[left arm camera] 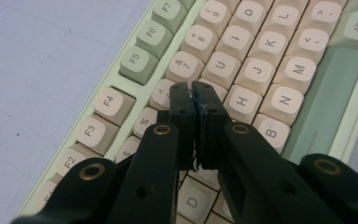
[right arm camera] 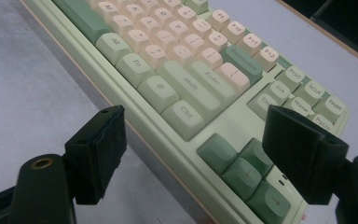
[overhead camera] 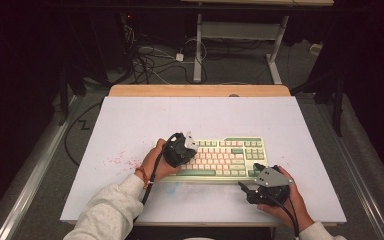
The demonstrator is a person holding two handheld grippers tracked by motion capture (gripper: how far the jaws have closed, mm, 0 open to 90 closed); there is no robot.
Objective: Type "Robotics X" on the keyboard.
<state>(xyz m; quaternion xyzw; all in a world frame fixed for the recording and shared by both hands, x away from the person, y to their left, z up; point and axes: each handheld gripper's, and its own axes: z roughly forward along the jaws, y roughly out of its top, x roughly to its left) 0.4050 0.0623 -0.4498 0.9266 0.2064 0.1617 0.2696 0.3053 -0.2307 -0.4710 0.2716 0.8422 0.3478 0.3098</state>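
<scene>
The left tongs point(left arm camera: 190, 91), clenched, are pressing over the pale green-and-cream keyboard point(overhead camera: 230, 155) while the right tongs point(right arm camera: 200, 154), released, are hovering; neighbouring keys risk being struck.

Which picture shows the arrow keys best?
The right gripper view: the dark green arrow keys sit close, between its open jaws. The high view shows them as a tiny dark patch at the keyboard's right corner. The left gripper view looks at letter keys instead.
</scene>
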